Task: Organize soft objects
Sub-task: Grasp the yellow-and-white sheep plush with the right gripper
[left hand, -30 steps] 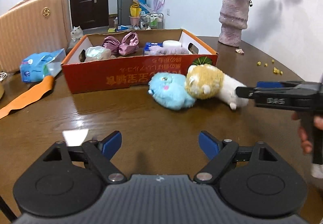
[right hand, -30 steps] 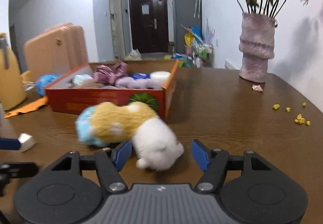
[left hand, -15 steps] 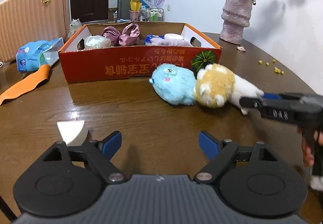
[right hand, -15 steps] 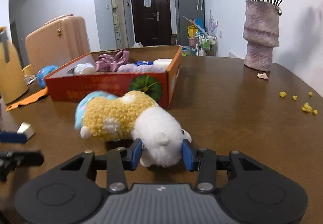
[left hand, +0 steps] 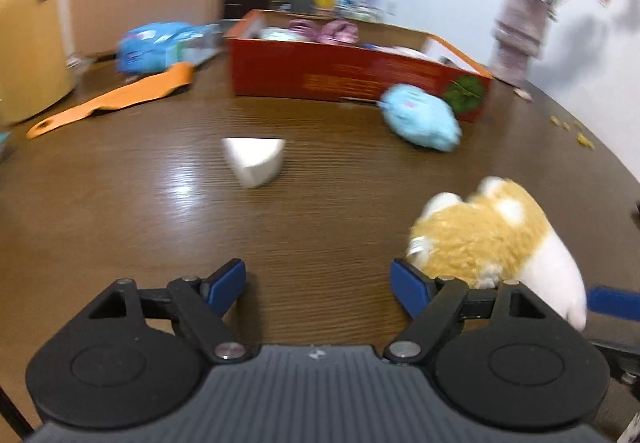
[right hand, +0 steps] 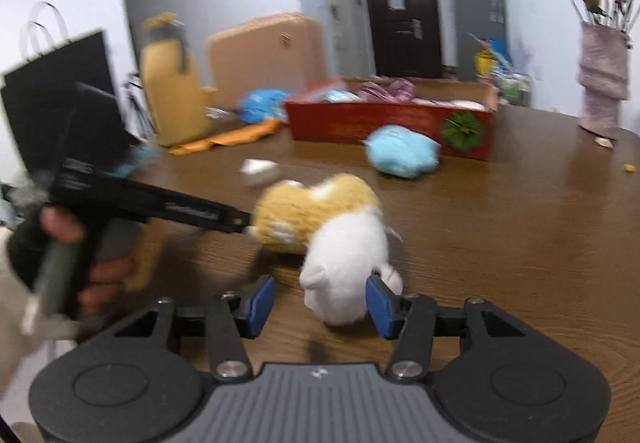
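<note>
Right gripper (right hand: 320,301): jaws spread, white end of the yellow-and-white plush toy (right hand: 332,239) between them, one pad touching it; grip uncertain
Left gripper (left hand: 319,283): jaws wide, nothing between
Plush toy: on the brown wooden table (left hand: 140,203)
Blue fluffy plush (left hand: 420,119): against the red cardboard box (left hand: 352,75)
White foam wedge (left hand: 254,159): mid-table

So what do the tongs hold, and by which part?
Left tongs: nothing. The plush's white end sits between the right tongs, with a gap at one pad; hold uncertain.
</note>
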